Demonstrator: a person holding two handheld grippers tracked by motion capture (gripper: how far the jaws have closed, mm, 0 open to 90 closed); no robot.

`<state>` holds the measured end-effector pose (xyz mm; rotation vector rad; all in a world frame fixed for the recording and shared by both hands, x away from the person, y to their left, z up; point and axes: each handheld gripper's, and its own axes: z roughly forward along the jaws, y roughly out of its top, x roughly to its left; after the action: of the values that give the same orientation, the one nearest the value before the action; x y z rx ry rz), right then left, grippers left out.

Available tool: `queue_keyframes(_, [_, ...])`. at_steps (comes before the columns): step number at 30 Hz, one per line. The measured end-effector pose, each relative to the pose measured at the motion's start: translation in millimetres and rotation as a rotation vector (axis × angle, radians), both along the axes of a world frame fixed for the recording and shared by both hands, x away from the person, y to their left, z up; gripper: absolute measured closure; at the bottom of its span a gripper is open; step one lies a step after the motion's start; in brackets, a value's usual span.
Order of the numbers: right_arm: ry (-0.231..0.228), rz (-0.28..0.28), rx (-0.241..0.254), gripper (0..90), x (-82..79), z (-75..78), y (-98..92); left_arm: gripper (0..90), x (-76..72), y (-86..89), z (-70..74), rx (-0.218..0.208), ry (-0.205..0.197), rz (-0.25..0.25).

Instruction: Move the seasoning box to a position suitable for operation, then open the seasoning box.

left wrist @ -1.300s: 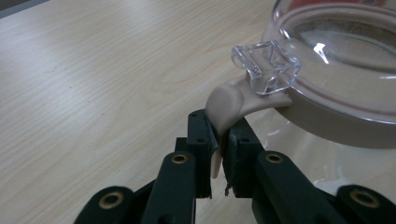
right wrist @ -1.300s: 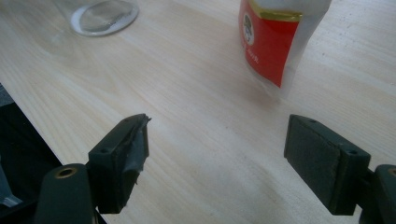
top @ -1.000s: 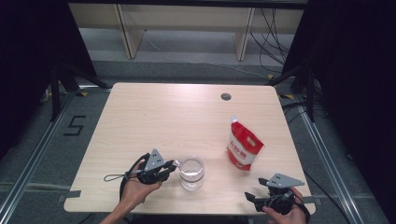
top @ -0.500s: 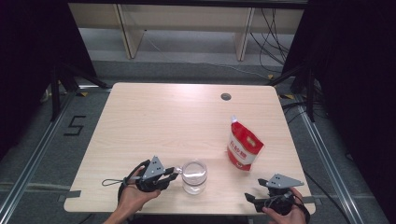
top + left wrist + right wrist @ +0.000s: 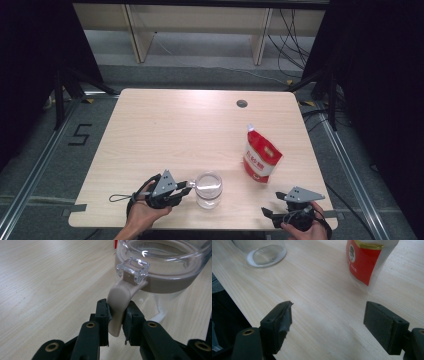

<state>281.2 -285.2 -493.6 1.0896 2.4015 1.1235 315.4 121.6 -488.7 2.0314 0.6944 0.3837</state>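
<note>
Jar (image 5: 208,188) stands near the table (image 5: 175,130) edge, left gripper (image 5: 115,322) clamped on its handle (image 5: 120,302); right gripper (image 5: 328,323) gapes.

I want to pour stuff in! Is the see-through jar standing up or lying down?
Standing up. The jar sits on its base on the table, open mouth facing up, while the left gripper pinches its beige handle.

The high view looks forward and down on the whole table (image 5: 165,130) from above its near edge. The left gripper view sits low and very close to the clear jar (image 5: 162,267) at upper right. The right gripper view, also low, shares that jar (image 5: 265,251) at its upper left.
</note>
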Motion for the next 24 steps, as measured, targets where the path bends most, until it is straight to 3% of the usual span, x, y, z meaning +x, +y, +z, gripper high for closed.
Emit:
queue_keyframes(1, [0.014,0.007,0.013,23.7,0.1,-1.2,0.4,75.0,-0.4,1.3,1.0,0.022,-0.007,-0.008])
queue_keyframes(6, [0.011,-0.007,0.003,23.8,-1.2,-0.5,2.4,74.6,-4.1,0.2,-0.3,0.005,-0.001,-0.013])
queue_keyframes(8, [0.029,-0.013,0.005,23.8,-2.5,-0.4,4.4,74.3,-4.6,1.1,-1.9,0.006,-0.02,-0.029])
queue_keyframes(10, [0.018,0.002,-0.001,23.8,-1.0,-0.9,4.0,73.5,-4.1,1.7,-2.3,0.009,-0.024,-0.035])
queue_keyframes(11, [0.015,0.005,-0.001,23.8,-0.8,-1.3,4.4,70.3,-4.6,1.3,-3.2,-0.001,-0.015,-0.038])
queue_keyframes(13, [0.011,0.008,0.0,23.8,-2.0,-0.1,4.4,55.7,-8.8,2.9,0.0,0.024,-0.03,-0.033])
queue_keyframes(16, [-0.004,0.001,-0.003,23.7,-2.6,0.2,4.3,45.9,-10.6,4.9,3.2,0.008,-0.028,-0.021])
queue_keyframes(17, [0.013,0.015,-0.001,23.8,-1.5,-0.9,4.3,43.1,-10.5,6.3,4.5,0.007,-0.016,-0.031])
queue_keyframes(19, [0.021,0.017,0.0,24.5,-1.5,-1.4,4.8,40.8,-12.5,7.4,5.6,0.009,0.01,-0.018])
queue_keyframes(23, [0.02,0.019,0.007,26.8,-3.7,-0.9,7.0,36.3,-12.0,8.9,7.8,0.009,0.023,-0.019])
queue_keyframes(24, [0.013,0.031,0.01,26.8,-3.0,-1.2,7.0,35.5,-12.8,7.8,9.0,-0.011,0.038,-0.013])
